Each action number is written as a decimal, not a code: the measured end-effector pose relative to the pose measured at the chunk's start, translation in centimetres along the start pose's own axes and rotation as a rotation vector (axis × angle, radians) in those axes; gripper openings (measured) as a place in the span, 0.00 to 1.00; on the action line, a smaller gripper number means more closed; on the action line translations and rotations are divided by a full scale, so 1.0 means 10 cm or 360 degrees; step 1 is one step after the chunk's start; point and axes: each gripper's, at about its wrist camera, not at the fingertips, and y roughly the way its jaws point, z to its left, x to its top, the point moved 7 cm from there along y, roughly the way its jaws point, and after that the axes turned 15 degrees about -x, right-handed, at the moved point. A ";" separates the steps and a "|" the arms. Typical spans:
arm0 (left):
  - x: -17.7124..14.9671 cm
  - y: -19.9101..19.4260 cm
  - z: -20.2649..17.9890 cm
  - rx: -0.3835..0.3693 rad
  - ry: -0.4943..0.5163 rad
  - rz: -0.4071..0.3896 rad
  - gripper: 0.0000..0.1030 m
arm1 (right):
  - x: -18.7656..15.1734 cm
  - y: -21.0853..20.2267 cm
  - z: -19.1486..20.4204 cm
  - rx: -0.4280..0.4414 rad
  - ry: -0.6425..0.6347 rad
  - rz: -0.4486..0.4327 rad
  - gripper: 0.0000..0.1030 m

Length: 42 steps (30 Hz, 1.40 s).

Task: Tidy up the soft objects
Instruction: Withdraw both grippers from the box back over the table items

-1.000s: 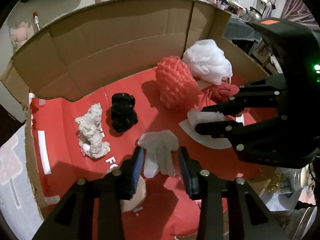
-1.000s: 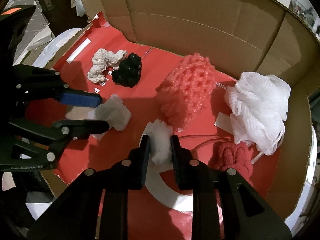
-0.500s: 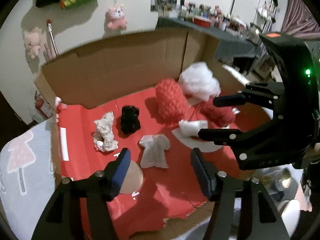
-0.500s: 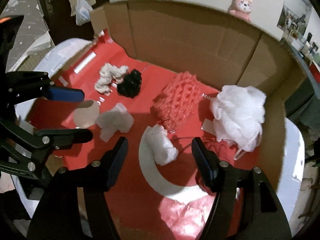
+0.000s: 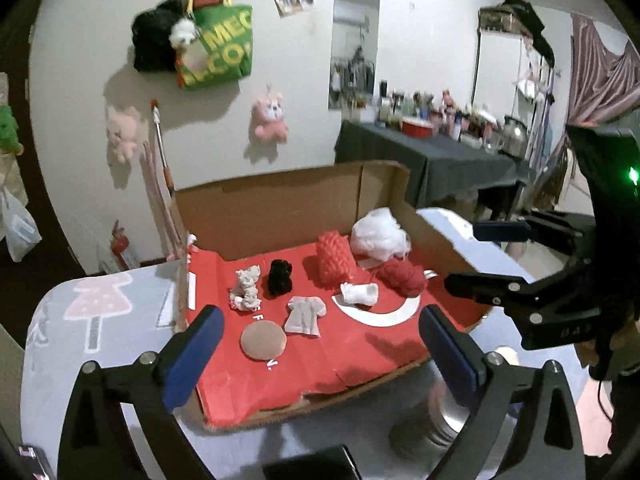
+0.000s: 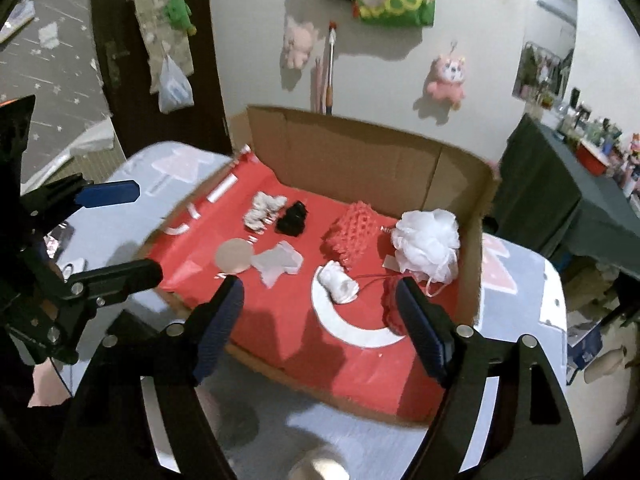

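An open cardboard box (image 5: pixel 280 216) with a red floor holds the soft things. At its back lie a white mesh puff (image 5: pixel 380 236), a red foam net (image 5: pixel 334 262) and a dark red knit ball (image 5: pixel 402 276). A cream scrunchie (image 5: pixel 247 288) and a black scrunchie (image 5: pixel 279 278) sit to the left. Nearer the front are a white roll (image 5: pixel 359 293), a white cloth piece (image 5: pixel 306 314) and a round beige pad (image 5: pixel 263 340). My left gripper (image 5: pixel 320 314) hangs high before the box, jaws opening, nothing between them. My right gripper (image 6: pixel 319 286) does likewise, its jaws opening and empty.
The box (image 6: pixel 360 148) rests on a table with a pale blue printed cloth (image 5: pixel 100 308). A metal tin (image 5: pixel 436 428) stands below the box's front edge. A dark cluttered table (image 5: pixel 432 156) is at the back right. Plush toys and a green bag (image 5: pixel 216 52) hang on the wall.
The left gripper let go of the white cloth piece and the right let go of the white roll. Both opened wide and drew back and up, out of the box.
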 end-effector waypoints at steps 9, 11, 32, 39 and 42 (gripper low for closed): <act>-0.30 -0.60 -0.34 0.0068 0.0010 -0.0254 1.00 | -0.37 -0.80 0.08 -0.0154 0.0063 -0.0264 0.81; -0.38 -0.69 -0.41 0.0061 0.0001 -0.0289 1.00 | -0.46 -0.96 0.10 -0.0188 0.0079 -0.0323 0.82; -1.46 -0.41 -0.69 0.0103 -0.0136 -0.0183 1.00 | -1.68 -0.95 0.26 -0.0358 0.0232 -0.0339 0.87; -1.72 -0.14 -0.73 0.0109 -0.0191 -0.0073 1.00 | -1.96 -0.70 0.20 -0.0352 0.0237 -0.0226 0.87; -1.76 -0.04 -0.76 0.0085 -0.0222 -0.0034 1.00 | -2.02 -0.61 0.13 -0.0342 0.0233 -0.0188 0.87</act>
